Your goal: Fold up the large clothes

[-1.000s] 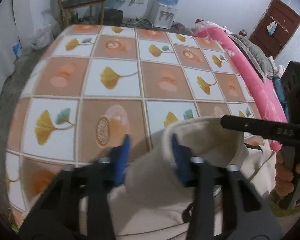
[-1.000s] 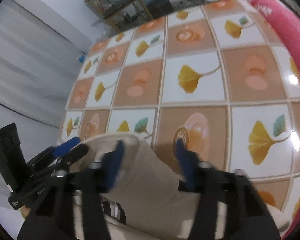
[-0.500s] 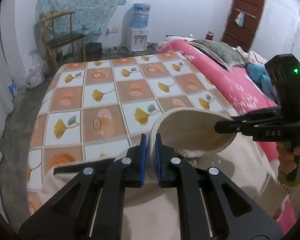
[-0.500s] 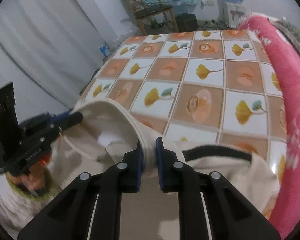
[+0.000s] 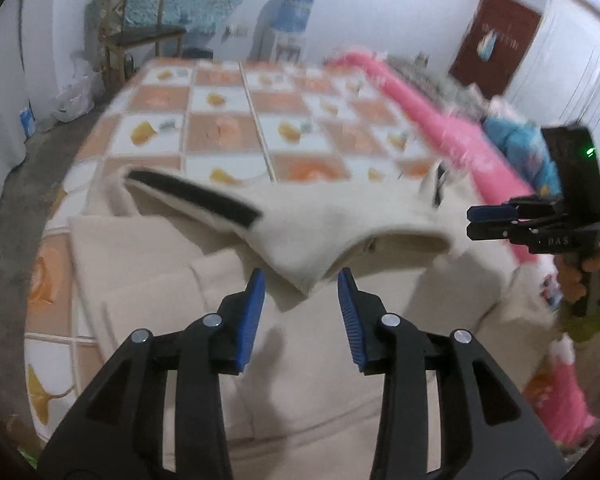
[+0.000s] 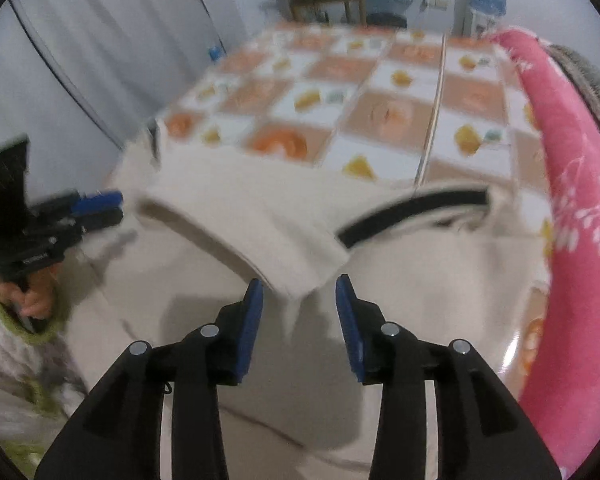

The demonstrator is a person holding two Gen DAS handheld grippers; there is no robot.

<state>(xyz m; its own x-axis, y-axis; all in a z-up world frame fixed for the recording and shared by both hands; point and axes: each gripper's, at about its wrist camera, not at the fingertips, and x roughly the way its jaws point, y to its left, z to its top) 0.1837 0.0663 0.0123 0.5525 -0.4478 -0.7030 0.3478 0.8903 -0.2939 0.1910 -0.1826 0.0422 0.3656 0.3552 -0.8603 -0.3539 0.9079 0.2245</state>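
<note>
Cream garment (image 5: 204, 264) lies on the tiled bedcover's (image 5: 228, 128) near edge, left gripper (image 5: 301, 280) and right gripper (image 6: 299, 285) jaws opening, grasping nothing.

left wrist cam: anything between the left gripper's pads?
Only a corner of the cream garment, untouched as the left gripper opens; the left wrist view shows it.

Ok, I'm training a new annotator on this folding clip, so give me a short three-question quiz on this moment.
1. True or false: the left hand-held gripper has its blue pads clamped on the cream garment.
2. Which colour is the strip on the garment's flap? A) red B) black C) green
3. Fill in: along one side of the patterned tablecloth lies a ___ blanket.

Key: 1 false, its jaws are opening, the cloth's corner loose between them; 2 B; 3 pink.
</note>
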